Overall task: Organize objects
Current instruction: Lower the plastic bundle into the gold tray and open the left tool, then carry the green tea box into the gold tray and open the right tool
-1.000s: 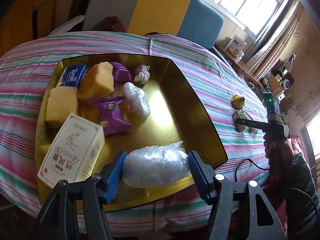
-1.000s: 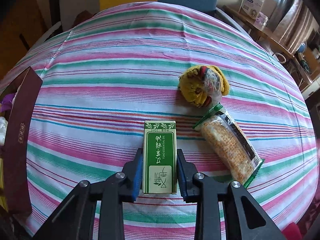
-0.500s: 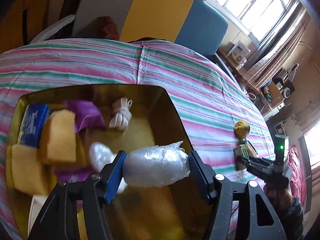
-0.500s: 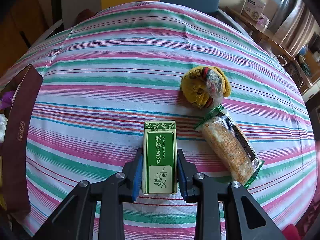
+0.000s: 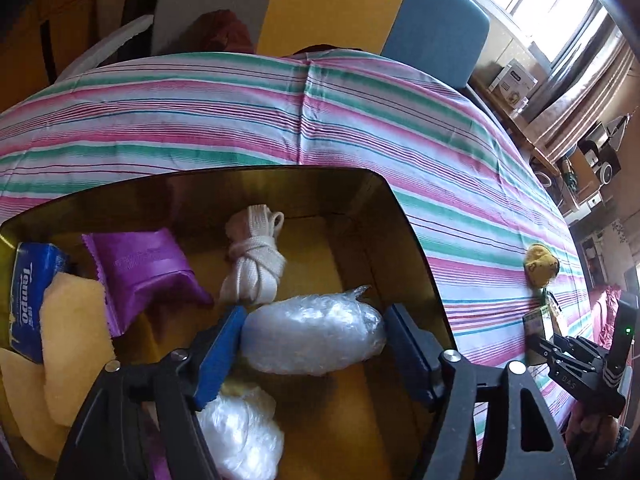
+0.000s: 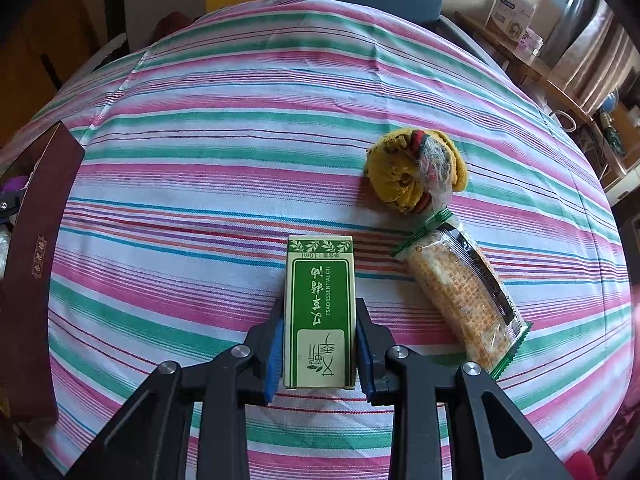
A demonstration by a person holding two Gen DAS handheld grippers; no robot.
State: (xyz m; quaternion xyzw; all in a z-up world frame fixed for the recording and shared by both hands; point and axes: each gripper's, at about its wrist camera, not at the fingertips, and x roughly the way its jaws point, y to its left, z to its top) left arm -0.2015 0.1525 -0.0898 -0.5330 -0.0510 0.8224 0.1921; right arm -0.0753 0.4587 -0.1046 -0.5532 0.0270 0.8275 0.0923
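Observation:
A bubble-wrap bundle (image 5: 312, 340) lies inside the gold-lined box (image 5: 400, 216), between the blue pads of my left gripper (image 5: 314, 320). Its jaws are opening and the pads stand just off the bundle's ends. On the striped tablecloth, my right gripper (image 6: 320, 344) is shut on a green essential-oil carton (image 6: 320, 292), which lies flat. The left wrist view shows that same gripper (image 5: 536, 344) and carton (image 5: 538, 318) at the far right.
In the box lie a white rope bundle (image 5: 256, 264), a purple packet (image 5: 148, 276), a blue Tempo tissue pack (image 5: 30, 300), yellow sponges (image 5: 72, 344) and a white plastic wad (image 5: 240, 436). A yellow knitted ball (image 6: 412, 172) and a snack packet (image 6: 460, 296) lie right of the carton. The box's maroon wall (image 6: 32, 260) stands at left.
My left gripper carried the bubble-wrap bundle from the box's near edge deeper in, beside the white rope, and its jaws have widened. The right gripper and carton have not moved.

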